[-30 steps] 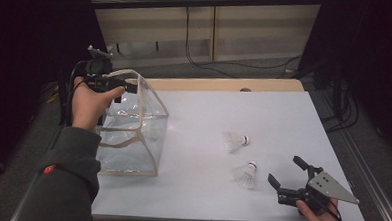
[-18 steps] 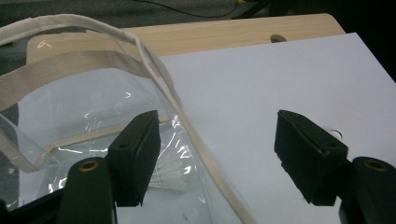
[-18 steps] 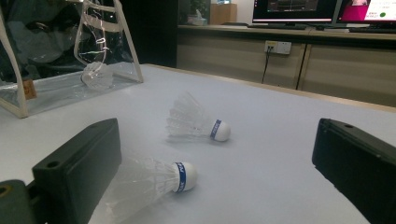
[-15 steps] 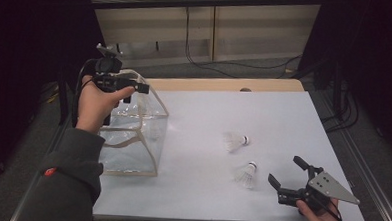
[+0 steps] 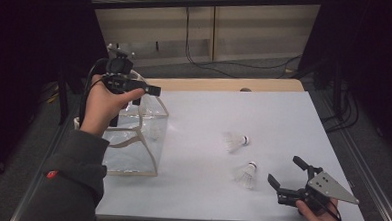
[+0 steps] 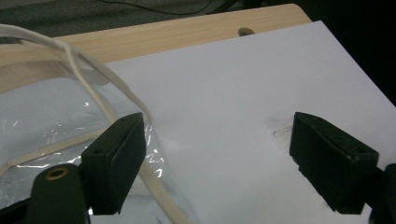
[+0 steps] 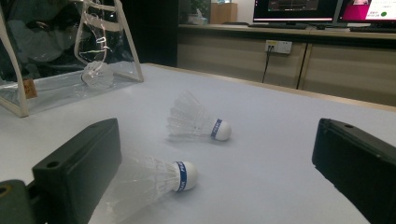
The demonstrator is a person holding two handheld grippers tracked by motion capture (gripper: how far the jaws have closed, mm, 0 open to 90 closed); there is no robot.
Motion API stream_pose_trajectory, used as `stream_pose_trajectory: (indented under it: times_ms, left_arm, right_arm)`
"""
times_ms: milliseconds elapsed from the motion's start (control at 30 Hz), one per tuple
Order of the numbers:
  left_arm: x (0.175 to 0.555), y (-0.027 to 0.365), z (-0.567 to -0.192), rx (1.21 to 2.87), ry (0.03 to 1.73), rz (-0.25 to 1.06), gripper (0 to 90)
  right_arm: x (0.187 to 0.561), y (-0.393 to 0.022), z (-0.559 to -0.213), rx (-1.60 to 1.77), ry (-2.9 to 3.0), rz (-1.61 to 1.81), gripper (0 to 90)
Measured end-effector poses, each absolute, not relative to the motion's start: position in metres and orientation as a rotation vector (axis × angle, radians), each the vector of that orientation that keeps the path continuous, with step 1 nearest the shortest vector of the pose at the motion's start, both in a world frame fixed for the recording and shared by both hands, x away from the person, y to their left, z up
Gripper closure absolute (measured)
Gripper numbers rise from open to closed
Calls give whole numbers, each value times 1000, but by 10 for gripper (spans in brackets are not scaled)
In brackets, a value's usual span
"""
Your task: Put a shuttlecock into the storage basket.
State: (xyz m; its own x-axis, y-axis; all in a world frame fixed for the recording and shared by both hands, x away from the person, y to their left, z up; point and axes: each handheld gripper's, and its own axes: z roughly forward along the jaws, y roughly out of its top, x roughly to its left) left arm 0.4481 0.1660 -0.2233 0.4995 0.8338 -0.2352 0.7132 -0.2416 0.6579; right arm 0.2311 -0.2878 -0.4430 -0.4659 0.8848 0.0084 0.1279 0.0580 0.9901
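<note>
As its jaws spread wide above the clear bag, the left gripper holds nothing.
Next step, likely: the right gripper, open, takes the nearer shuttlecock at its ten o'clock; another shuttlecock lies beyond.

Three white feathered shuttlecocks with blue-banded cork tips: two lying on the tabletop, one inside the single clear plastic bag.

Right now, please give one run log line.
left tool: open, empty, jaws just opening, over bag | right tool: open | two shuttlecocks on table
</note>
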Motion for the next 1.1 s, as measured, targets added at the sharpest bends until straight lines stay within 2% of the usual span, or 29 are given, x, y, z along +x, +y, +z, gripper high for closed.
stream_pose_trajectory:
  times_ms: [1100]
  left_arm:
    - [433, 115, -219, 2087, 1095, 108, 156]
  right_arm:
    - [230, -288, -442, 1028, 1678, 1468, 13]
